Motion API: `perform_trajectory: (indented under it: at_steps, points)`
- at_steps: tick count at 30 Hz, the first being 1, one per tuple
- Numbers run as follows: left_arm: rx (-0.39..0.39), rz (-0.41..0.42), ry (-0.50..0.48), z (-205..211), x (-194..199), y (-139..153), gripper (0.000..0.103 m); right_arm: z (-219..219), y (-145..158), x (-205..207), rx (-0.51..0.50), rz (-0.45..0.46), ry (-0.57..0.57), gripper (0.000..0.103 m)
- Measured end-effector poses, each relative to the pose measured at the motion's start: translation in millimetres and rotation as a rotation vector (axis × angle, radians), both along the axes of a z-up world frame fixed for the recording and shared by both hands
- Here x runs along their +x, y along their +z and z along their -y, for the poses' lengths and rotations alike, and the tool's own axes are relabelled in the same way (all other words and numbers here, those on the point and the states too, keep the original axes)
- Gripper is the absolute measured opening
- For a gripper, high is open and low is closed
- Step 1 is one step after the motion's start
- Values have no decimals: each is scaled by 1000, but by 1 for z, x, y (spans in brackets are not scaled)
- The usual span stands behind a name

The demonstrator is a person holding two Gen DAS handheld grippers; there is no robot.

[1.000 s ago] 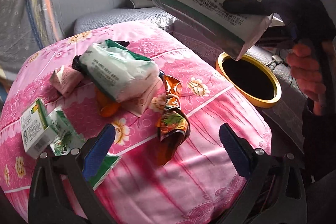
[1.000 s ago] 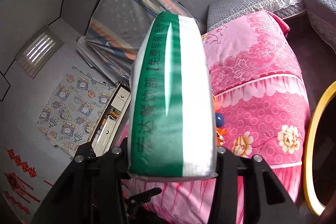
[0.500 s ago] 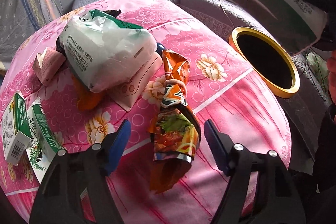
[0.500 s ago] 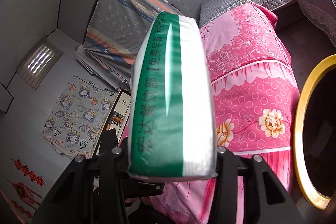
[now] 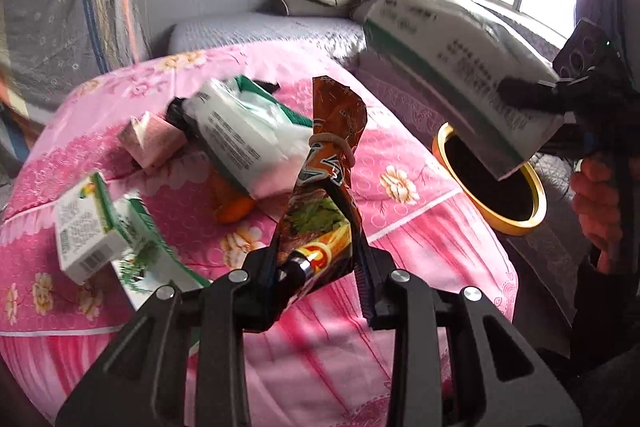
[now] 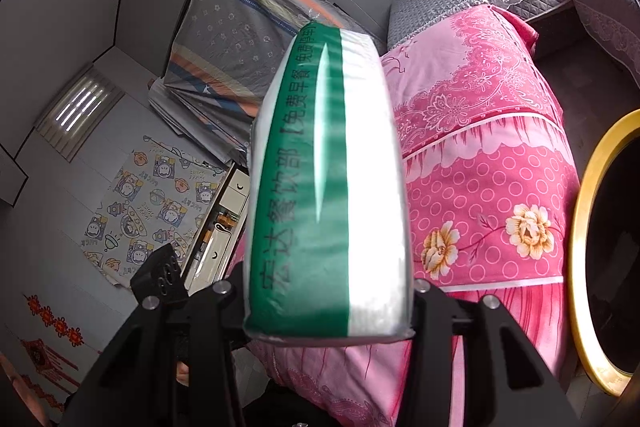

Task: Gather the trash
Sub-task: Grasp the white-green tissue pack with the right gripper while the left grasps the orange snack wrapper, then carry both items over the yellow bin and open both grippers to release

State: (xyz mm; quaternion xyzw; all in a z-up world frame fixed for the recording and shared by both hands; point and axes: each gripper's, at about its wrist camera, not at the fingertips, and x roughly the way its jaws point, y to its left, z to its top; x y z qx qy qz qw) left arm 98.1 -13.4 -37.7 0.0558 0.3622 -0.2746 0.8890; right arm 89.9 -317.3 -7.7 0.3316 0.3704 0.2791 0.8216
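We find the left gripper (image 5: 320, 267), its jaws having just closed, clamped on the orange snack wrapper (image 5: 326, 187), lifted above the pink bedspread (image 5: 420, 227) near its front edge. The right gripper (image 6: 328, 291) is clamped on a green-and-white tissue pack (image 6: 332, 187) above the gold-rimmed bin (image 5: 516, 223) beside the bedspread's right edge.

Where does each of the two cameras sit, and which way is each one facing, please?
Left wrist: on the left hand-held gripper, looking down over the pink bedspread; its jaws, just closing, clamp an orange snack wrapper; the person's right hand shows.
Right wrist: on the right hand-held gripper, facing the green-and-white pack it grips.
Shared: pack, bedspread, gold-rimmed bin.
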Motion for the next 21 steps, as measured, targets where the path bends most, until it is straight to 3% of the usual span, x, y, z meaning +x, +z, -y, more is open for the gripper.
perform_trajectory:
  at_steps: [5,9,21]
  points:
    - [5,145,126,-22,-17,31,30,-9,6,0,23,25,26,42]
    - [-5,176,191,-30,-14,42,30,-19,8,1,22,20,58,42]
    - [-34,196,145,14,-1,56,30,4,12,-11,-13,50,-7,42]
